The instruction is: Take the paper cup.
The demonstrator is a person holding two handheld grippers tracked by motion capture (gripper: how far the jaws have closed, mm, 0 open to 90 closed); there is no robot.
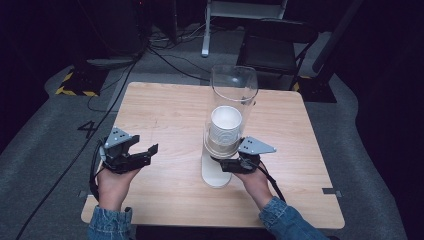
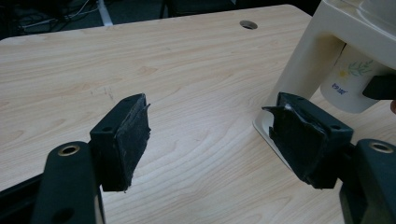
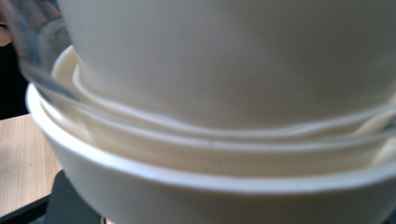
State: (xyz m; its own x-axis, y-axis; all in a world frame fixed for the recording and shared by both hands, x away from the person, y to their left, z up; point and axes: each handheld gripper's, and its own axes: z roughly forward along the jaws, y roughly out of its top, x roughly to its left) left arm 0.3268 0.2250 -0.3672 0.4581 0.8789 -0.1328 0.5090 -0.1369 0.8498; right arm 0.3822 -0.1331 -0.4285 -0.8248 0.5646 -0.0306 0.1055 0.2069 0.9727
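A cup dispenser stands at mid-table: a clear tube on a cream stand, with a stack of white paper cups inside. In the left gripper view the lowest cup, printed with flowers, hangs below the stand. My right gripper reaches under the tube from the right, jaws wide on either side of that cup; one jaw lies against the cup's side. The right gripper view is pressed close to the cream ring and a cup. My left gripper hovers open and empty left of the stand.
The wooden table has a cable hole near its far edge. Behind the table stand a black chair and a white post, with cables across the grey floor.
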